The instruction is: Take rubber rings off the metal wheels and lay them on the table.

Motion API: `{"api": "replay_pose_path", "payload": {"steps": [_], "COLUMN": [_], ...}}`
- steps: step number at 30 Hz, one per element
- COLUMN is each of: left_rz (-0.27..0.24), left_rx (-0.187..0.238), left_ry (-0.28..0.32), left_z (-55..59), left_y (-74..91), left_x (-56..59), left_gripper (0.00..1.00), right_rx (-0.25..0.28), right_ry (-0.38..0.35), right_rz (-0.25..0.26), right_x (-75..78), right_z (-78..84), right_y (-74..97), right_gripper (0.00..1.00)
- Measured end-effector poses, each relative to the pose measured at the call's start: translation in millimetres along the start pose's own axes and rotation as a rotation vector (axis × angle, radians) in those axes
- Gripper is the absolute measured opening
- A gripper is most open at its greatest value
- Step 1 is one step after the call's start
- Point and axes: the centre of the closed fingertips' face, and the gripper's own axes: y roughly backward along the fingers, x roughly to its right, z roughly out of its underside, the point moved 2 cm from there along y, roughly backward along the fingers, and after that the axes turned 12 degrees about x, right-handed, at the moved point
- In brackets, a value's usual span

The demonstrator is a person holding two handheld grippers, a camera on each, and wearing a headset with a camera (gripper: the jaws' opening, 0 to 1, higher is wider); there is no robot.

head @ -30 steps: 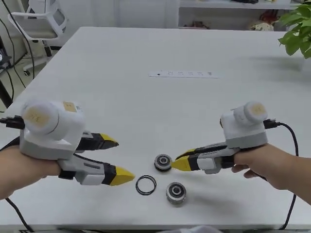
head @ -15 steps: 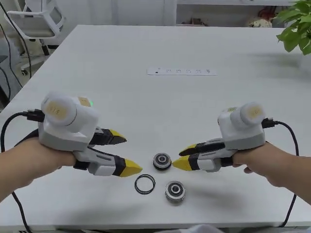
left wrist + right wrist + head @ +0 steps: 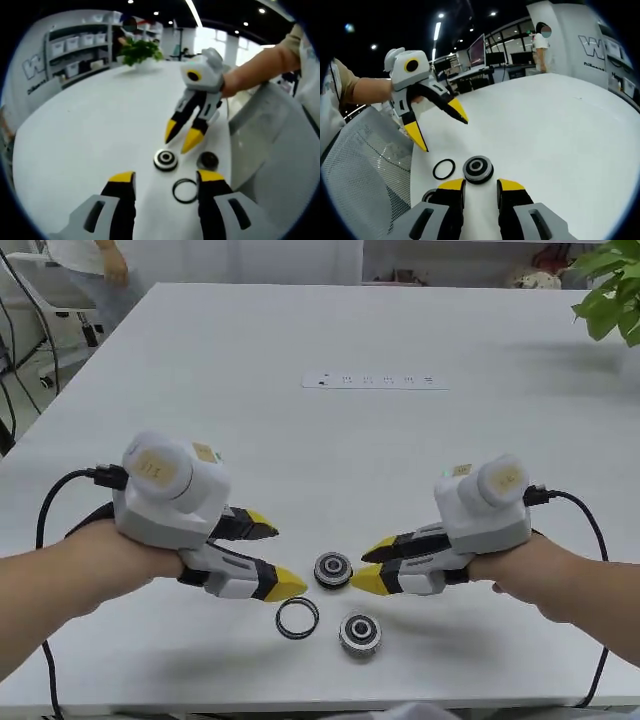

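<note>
Rubber ring (image 3: 298, 618) off, on worktop at 7 o'clock of metal wheel (image 3: 333, 570), seemingly still ringed | my left hand-held gripper (image 3: 285, 558), right hand-held gripper (image 3: 363, 568): jaws apart, empty

Bright even overhead light, soft shadows, fisheye-warped edges.

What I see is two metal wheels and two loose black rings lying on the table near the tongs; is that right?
Not quite. The head view shows one loose black ring, not two. It lies on the table with two metal wheels, one between the left tongs and right tongs, the other beside the ring.
</note>
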Motion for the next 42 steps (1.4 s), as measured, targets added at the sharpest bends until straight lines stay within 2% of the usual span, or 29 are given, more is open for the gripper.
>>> {"api": "replay_pose_path", "payload": {"steps": [15,24,37,42], "left_rz": [0.031,0.049,0.067,0.063], "left_rx": [-0.011,-0.016,-0.039,-0.052], "left_ry": [0.008,0.011,-0.003,-0.01], "left_z": [3.8,3.0,6.0,8.2], "left_y": [-22.6,-34.3,-52.1,-53.8], "left_x": [-2.3,3.1,4.8,3.5], "left_gripper": [0.42,0.37,0.28,0.22], "right_rx": [-0.016,-0.017,-0.009,-0.007], "right_ry": [0.046,0.066,0.065,0.064], "right_rz": [-0.024,-0.033,-0.032,-0.031], "right_x": [-0.9,-2.4,-1.7,-2.0], "right_z": [5.2,7.1,7.3,7.5], "right_y": [-9.0,-11.5,-10.0,-9.1], "right_gripper": [0.21,0.16,0.14,0.12]}}
